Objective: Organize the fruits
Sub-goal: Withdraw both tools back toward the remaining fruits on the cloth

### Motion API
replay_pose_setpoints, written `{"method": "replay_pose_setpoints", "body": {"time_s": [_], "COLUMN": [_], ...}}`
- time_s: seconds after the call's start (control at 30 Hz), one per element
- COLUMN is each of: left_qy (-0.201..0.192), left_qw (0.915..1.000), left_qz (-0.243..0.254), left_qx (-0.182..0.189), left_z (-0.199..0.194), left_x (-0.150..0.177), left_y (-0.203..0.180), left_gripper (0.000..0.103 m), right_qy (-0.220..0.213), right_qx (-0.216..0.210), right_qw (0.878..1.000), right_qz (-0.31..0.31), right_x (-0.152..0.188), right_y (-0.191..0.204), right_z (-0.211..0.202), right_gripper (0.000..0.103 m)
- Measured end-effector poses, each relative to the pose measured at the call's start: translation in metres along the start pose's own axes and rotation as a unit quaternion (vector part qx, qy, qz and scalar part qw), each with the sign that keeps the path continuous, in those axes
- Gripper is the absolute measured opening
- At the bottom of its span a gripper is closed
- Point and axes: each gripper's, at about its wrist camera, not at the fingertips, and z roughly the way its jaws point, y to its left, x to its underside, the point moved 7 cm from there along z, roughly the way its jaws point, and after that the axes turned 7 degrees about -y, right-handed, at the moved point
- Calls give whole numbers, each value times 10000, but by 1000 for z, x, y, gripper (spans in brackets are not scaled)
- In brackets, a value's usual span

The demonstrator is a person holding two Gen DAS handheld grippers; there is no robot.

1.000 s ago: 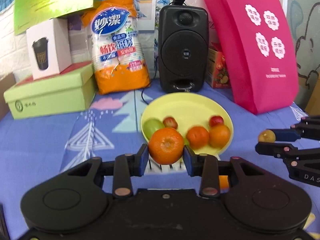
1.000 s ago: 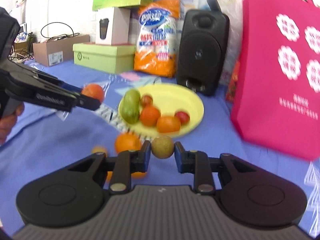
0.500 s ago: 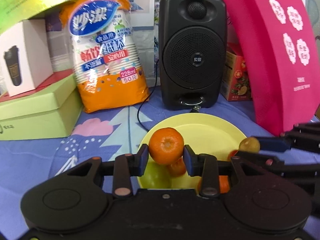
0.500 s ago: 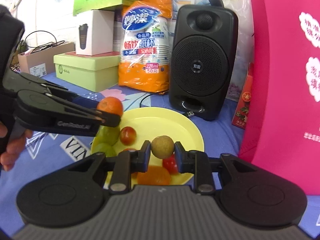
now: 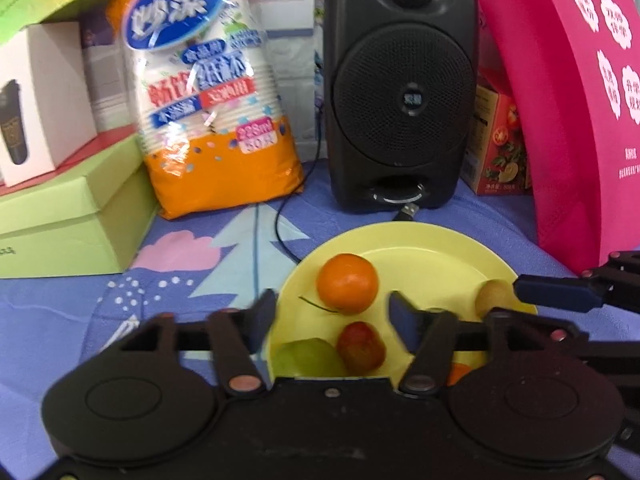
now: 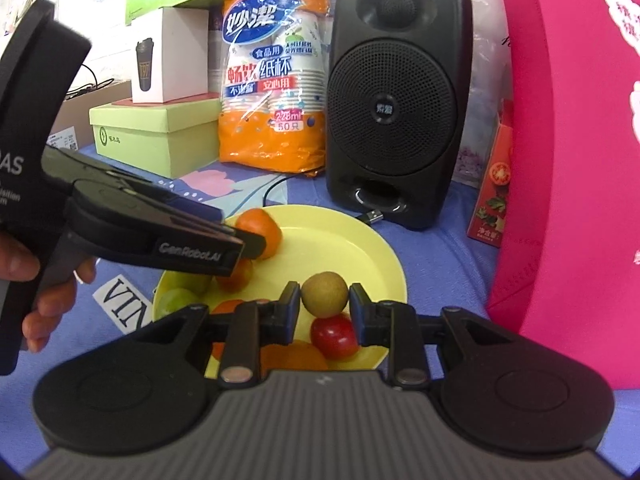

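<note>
Blue patterned tablecloth [image 5: 60, 304], yellow plate [image 5: 432, 248] near a black speaker [image 5: 396, 92]. Left gripper [image 5: 332, 316] jaws opening, tangerine [image 5: 347, 284] loose on the plate between them; right gripper [image 6: 325, 312] clamped on a brownish-green fruit [image 6: 324, 294] above the plate, not yet released. Plate count, judged: two or three orange fruits, two red, one or two green.

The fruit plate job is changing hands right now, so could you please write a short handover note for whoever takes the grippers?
Left gripper: jaws opening, pads clear of the orange, which sits between them on the yellow plate.
Right gripper: shut on the small brown fruit, held over the plate.
Also on the plate: green fruit, red fruits, more oranges partly hidden.
Done: orange delivered.
Left: draw the left gripper back, release the brown fruit onto the plate. Whether loose fruit remains on the table cannot be told.
</note>
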Motion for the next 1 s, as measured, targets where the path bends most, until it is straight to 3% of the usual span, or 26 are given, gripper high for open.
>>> {"method": "replay_pose_setpoints", "body": {"time_s": [0.27,0.57,0.77,1.0], "left_qy": [-188,-303,-199,67], "left_qw": [9998,9985,9992,9992], "left_qz": [-30,342,99,-92], "left_qx": [73,299,330,389], "left_z": [-56,-133,-157,-155], "left_x": [9,73,115,142], "left_y": [9,-5,-11,-17], "left_gripper": [66,65,64,56], "right_qy": [-225,-107,62,370], "right_qx": [84,-92,-222,-245], "right_qw": [9997,9999,9996,9990], "right_qz": [-26,62,188,-1], "right_x": [-7,39,72,98], "right_y": [0,16,32,47], "right_z": [-35,-96,-122,-128], "right_gripper": [31,31,31,31]}}
